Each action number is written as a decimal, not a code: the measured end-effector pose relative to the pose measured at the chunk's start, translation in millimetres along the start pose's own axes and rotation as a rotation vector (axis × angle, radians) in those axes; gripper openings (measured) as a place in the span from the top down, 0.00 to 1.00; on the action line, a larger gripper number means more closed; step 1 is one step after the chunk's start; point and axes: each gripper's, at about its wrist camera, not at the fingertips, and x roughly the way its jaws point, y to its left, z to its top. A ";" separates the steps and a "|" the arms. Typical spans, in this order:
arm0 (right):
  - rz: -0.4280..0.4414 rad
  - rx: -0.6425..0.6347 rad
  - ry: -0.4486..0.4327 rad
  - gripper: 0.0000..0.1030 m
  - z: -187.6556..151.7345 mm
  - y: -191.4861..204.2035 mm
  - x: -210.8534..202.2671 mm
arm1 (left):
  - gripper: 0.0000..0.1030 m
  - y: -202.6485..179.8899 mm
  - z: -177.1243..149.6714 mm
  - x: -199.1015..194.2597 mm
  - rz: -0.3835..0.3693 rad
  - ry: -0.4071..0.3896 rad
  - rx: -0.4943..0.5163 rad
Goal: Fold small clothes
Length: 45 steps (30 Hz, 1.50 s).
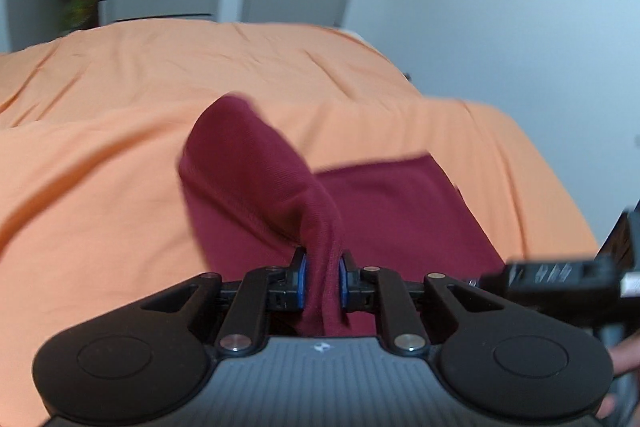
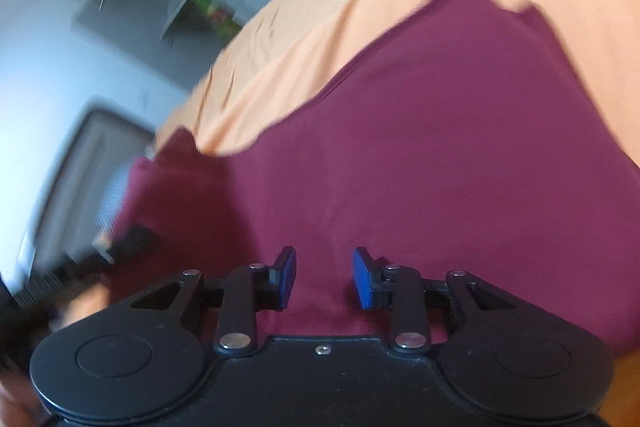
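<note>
Left gripper (image 1: 322, 277) clamped on a bunched fold of the maroon garment (image 1: 256, 179), lifting that part off the orange bedsheet (image 1: 120, 131) while the rest lies flat. Right gripper (image 2: 325, 277) sits over the same garment, jaws apart, blue pads (image 2: 362, 283) gripping nothing.

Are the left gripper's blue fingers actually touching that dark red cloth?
Touching. The left wrist view shows the left gripper pinching a bunched fold of the dark red cloth between both fingers.

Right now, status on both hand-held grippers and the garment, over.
Left hand-held gripper shut on maroon garment, fold lifted. Right hand-held gripper open above it, nothing pinched. Orange bedsheet underneath; no obstruction seen.
</note>
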 end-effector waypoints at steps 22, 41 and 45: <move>0.184 0.217 0.144 0.41 27.2 -33.7 36.4 | 0.31 -3.6 -56.7 -50.9 -0.072 -0.046 -0.068; 0.124 0.230 0.230 0.41 27.9 -20.8 66.1 | 0.28 9.6 -81.6 -35.0 -0.295 0.004 -0.152; 0.083 0.113 0.232 0.79 24.9 -7.1 73.6 | 0.25 41.3 -83.4 -55.4 -0.243 -0.067 -0.329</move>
